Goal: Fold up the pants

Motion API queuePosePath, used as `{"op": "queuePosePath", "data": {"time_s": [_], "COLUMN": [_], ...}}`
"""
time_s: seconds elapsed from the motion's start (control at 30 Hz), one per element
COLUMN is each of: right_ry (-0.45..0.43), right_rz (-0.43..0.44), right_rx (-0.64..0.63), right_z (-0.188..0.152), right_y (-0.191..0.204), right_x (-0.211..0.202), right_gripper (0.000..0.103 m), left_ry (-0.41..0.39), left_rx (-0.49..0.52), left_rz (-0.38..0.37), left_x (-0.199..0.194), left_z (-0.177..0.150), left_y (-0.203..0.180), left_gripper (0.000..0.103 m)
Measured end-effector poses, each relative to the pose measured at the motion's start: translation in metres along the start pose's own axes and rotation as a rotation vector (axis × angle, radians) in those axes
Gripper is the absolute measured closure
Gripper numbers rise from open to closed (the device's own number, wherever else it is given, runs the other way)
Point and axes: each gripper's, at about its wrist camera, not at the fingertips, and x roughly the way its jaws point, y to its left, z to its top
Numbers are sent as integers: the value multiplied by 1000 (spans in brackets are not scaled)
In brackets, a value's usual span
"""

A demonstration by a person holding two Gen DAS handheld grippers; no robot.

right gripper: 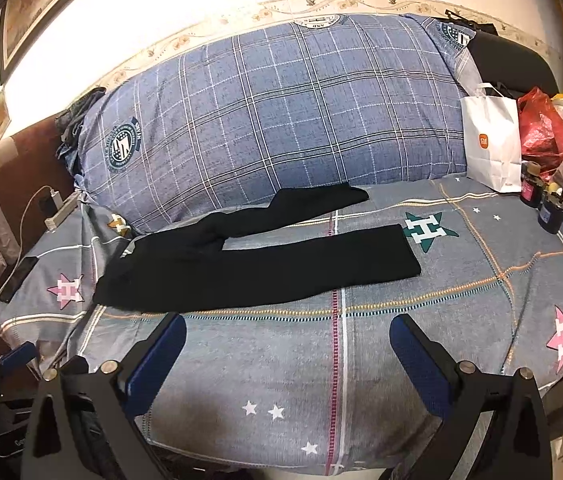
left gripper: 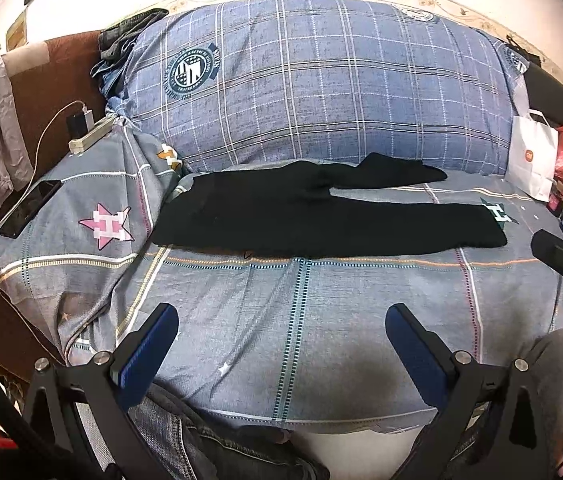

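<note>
So the black pants (right gripper: pixel 257 264) are lying flat across the bed (right gripper: pixel 361 380), legs splayed right, both the left gripper (left gripper: pixel 281 356) and right gripper (right gripper: pixel 287 364) wide open holding nothing, and honestly that far leg looks likely to fold crooked.

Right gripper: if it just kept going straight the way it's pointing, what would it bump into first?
Probably the bedsheet. The right gripper is open, holds nothing and angles down over bare sheet. If it ran flatter, it would meet the near leg of the black pants next, then the plaid pillow. Depth is hard to judge.
</note>
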Motion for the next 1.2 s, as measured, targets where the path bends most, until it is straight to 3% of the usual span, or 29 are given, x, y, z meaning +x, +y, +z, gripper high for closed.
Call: {"op": "queuePosePath", "data": {"time_s": [0.33, 0.43, 0.53, 0.7, 0.87, 1.2], "right_ry": [5, -45, -26, 45, 103, 152], "right_rz": [-16, -89, -125, -47, -31, 6], "right_rx": [19, -7, -16, 51, 50, 48], "right_z": [1, -2, 3, 9, 18, 71], "right_y": [-11, -11, -10, -22, -24, -20], "right_x": [-8, -5, 9, 37, 68, 124], "right_gripper": [0, 0, 0, 0, 0, 0], "left_ry": [4, 18, 36, 61, 88, 89], "left_rx": [39, 49, 46, 38, 52, 70], "left_rz": [-27, -23, -31, -36, -36, -83], "left_x": [0, 13, 27, 50, 73, 118], "left_z": [-4, -6, -3, 5, 16, 79], "left_y": [-14, -16, -16, -13, -14, -24], "left_gripper": [0, 0, 0, 0, 0, 0]}}
